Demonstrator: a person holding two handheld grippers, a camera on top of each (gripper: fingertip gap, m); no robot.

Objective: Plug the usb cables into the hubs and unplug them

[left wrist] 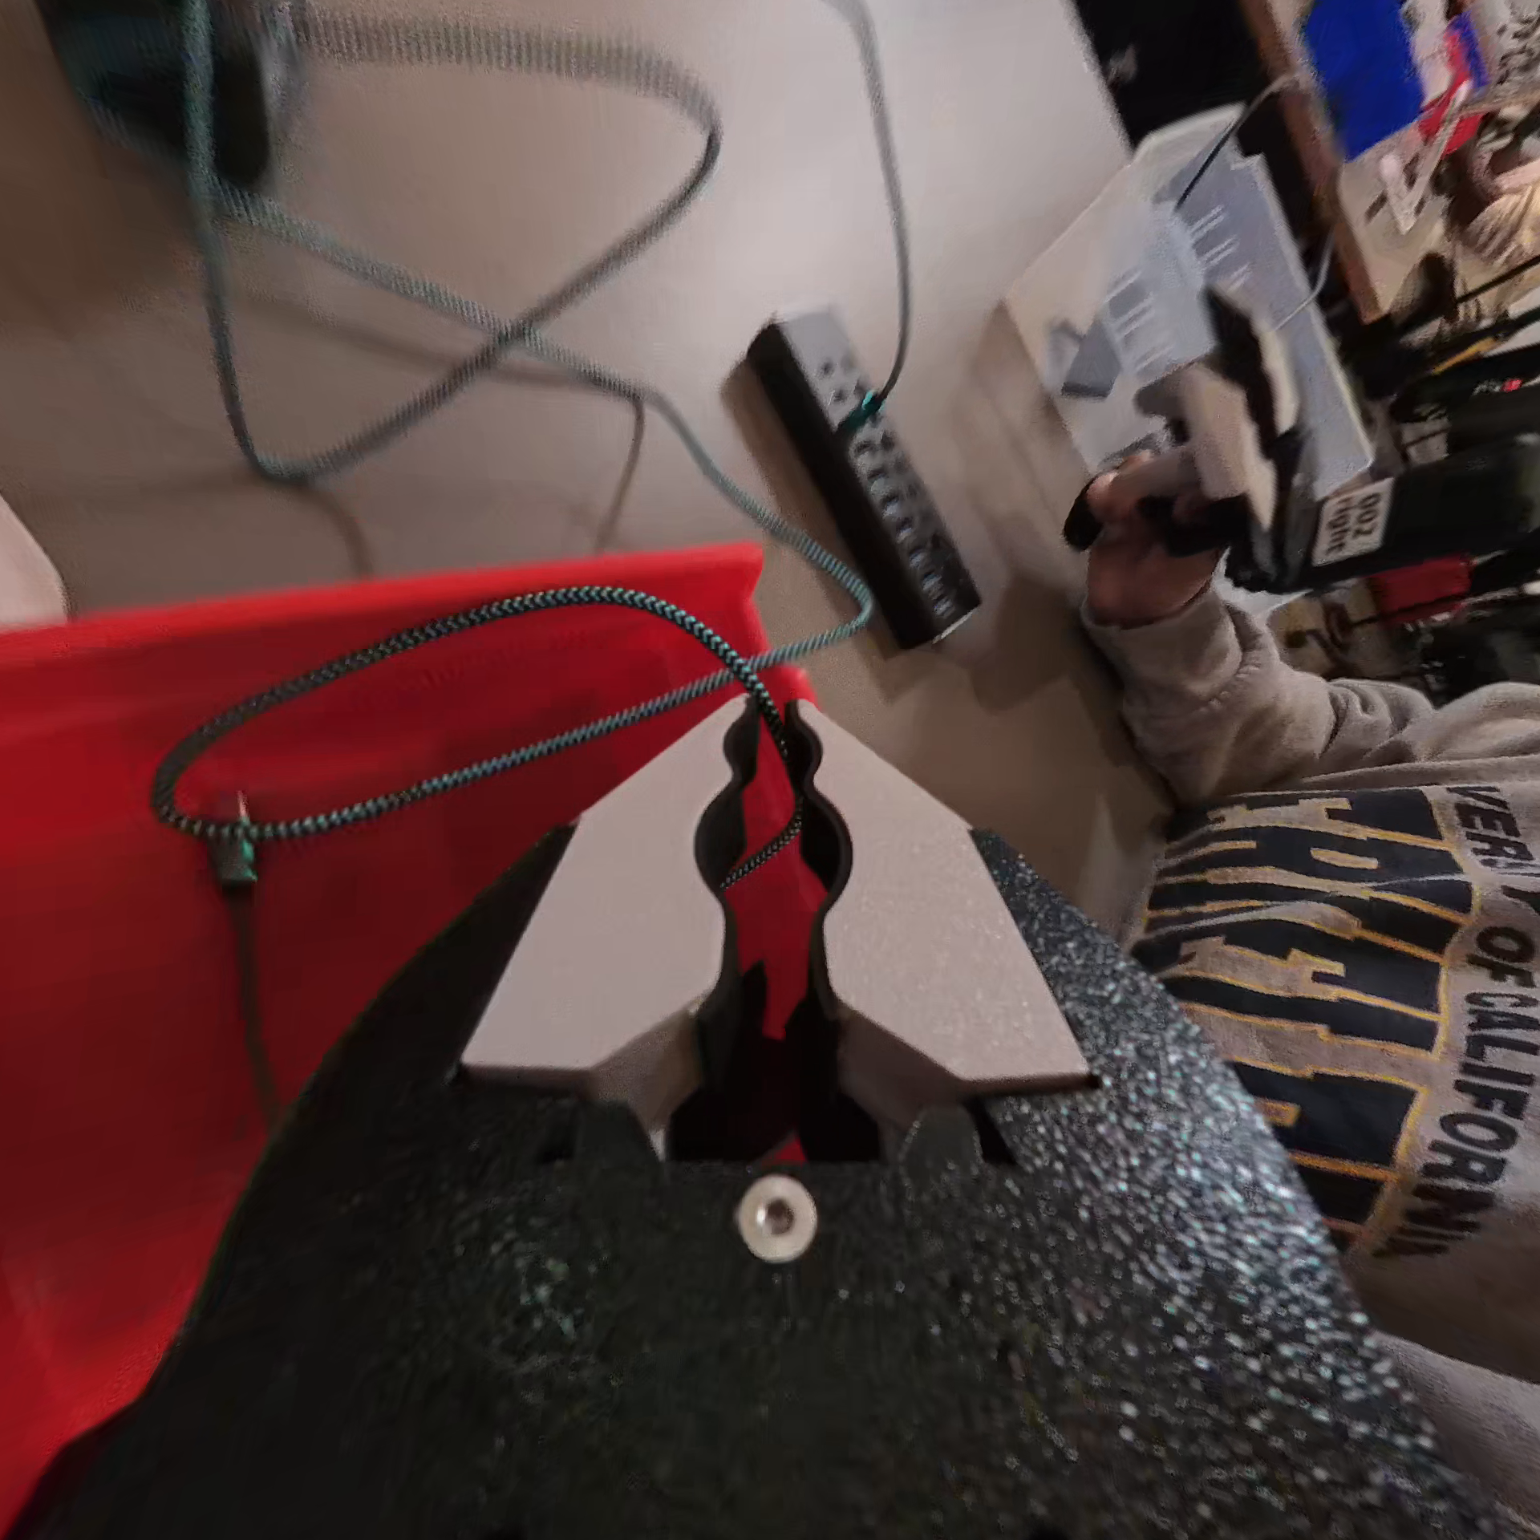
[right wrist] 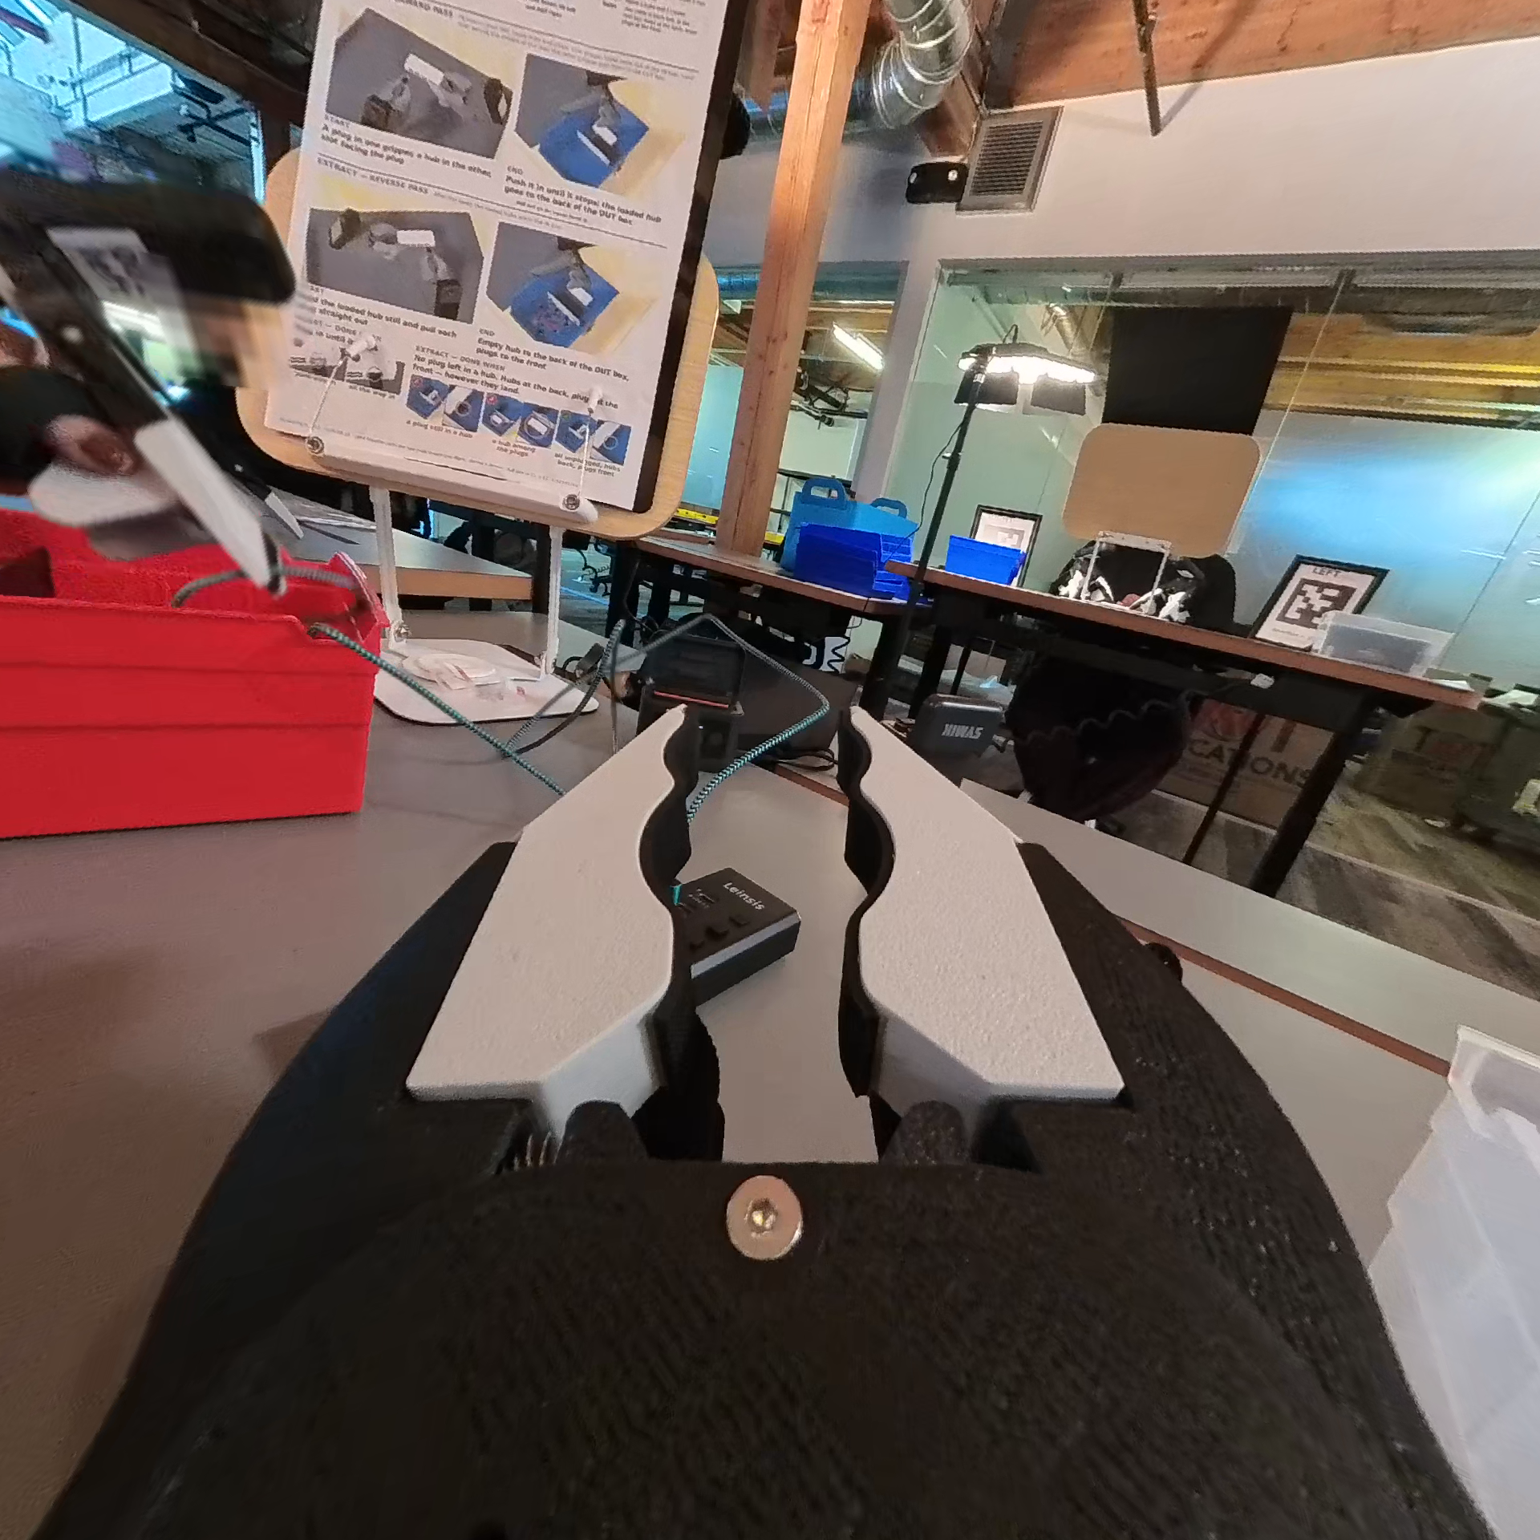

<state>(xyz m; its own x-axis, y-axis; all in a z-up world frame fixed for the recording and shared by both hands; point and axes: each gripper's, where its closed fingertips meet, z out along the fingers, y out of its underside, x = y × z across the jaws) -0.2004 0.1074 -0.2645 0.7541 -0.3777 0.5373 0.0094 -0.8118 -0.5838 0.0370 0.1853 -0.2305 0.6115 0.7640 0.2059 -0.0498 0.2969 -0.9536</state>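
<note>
A: We take the surface first. The counter [right wrist: 167,983] is a plain grey-beige top with a thin brown edge. On it stand a red bin [right wrist: 175,708] at the left, a clear plastic box [right wrist: 1467,1300] at the right, and a document stand [right wrist: 492,250] on a white base, bearing a printed instruction sheet.

B: And the task's things?

A: A black USB hub [right wrist: 737,929] lies flat on the counter, seen between the fingers of the right tongs [right wrist: 762,721]. These stand open, gripping nothing. A teal-and-black braided cable [left wrist: 467,750] is plugged into the hub [left wrist: 867,479]; it runs across the counter and up over the red bin [left wrist: 333,917].

B: The left tongs?

A: The left tongs [left wrist: 771,708] are held over the bin, nearly closed, and pinch the braided cable at the fingertips. Beyond them the cable forms a loop, its plug end [left wrist: 235,850] hanging over the red.

B: The room?

A: We see a workshop: a wooden post [right wrist: 792,275], a silver duct [right wrist: 917,58], glass partitions, further tables with blue bins [right wrist: 850,542], and a light on a stand [right wrist: 1025,367]. A grey sleeve [left wrist: 1208,700] enters from the right.
</note>
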